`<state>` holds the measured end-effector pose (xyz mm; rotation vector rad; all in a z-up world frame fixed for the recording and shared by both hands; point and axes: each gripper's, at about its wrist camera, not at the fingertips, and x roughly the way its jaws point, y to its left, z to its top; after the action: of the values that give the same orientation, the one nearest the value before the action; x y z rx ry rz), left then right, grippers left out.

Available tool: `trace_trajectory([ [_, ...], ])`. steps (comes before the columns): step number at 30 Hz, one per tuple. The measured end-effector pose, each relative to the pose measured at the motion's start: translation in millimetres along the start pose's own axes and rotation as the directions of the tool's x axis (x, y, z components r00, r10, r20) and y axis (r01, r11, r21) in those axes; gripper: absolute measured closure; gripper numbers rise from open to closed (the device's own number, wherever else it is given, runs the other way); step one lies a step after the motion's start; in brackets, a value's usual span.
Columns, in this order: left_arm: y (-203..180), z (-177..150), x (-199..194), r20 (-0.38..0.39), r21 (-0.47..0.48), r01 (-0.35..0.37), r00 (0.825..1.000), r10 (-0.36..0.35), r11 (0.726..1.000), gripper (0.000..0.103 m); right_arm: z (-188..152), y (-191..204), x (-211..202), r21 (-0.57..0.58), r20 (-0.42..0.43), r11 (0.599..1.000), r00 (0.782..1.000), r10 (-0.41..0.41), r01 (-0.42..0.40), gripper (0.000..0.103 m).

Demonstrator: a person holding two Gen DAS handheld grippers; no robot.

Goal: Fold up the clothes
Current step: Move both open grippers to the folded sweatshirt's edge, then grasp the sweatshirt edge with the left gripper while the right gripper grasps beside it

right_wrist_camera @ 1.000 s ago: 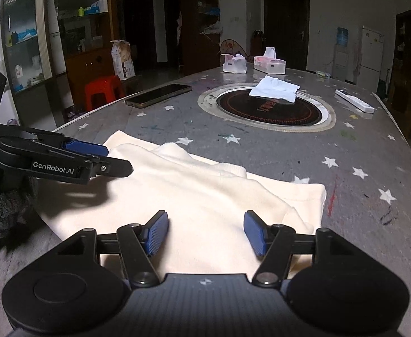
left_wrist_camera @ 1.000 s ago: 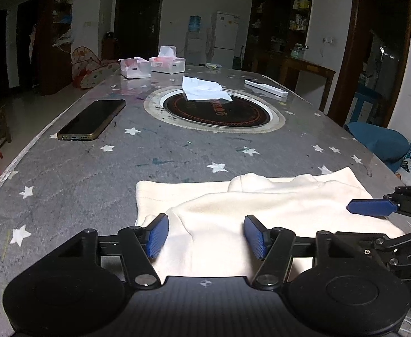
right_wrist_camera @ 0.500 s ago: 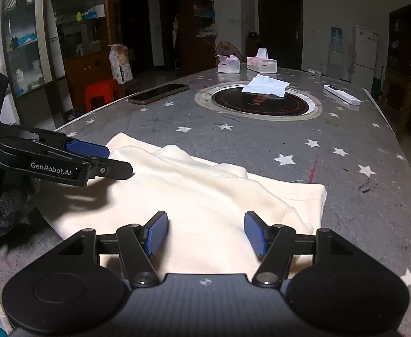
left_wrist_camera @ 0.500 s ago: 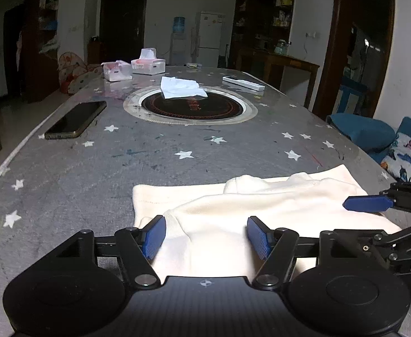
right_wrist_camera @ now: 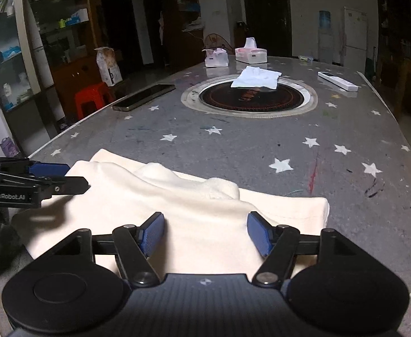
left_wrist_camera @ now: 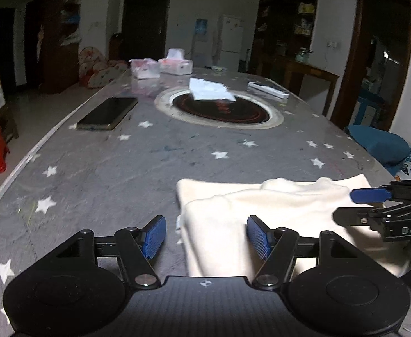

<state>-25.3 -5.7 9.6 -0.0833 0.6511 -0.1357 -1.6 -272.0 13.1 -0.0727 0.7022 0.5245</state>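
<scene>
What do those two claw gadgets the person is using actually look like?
Both are matte black, built of flat linked bars ending in ribbed blue pads. The left gripper has two round black discs at its base and white "GenRobot.AI" lettering along its side. The right gripper looks the same, with white letters "DAS" on its side. No cables show.

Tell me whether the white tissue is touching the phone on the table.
Apart. The right wrist view shows the tissue lying on the round black hotplate, with bare starred table between it and the phone near the left edge.
</scene>
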Motion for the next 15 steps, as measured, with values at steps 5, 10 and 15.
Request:
trace_trajectory([
  [5,6.6,0.1,-6.1,0.005,-0.031,0.001,1.0,-0.001,1.0,0.032,2.4,16.2,-16.9,-0.064,0.048,0.998,0.999,0.01,-0.007,0.019],
  [10,14.3,-0.3,-13.5,0.006,-0.072,-0.006,1.0,0.006,0.997,0.018,1.3,41.5,-30.2,-0.12,0.093,0.991,0.994,0.062,-0.051,0.008],
  [15,27.2,0.3,-23.1,0.013,-0.119,-0.023,1.0,0.025,0.993,0.01,-5.1,74.4,-28.2,-0.199,0.067,0.975,0.991,0.118,-0.103,0.007],
])
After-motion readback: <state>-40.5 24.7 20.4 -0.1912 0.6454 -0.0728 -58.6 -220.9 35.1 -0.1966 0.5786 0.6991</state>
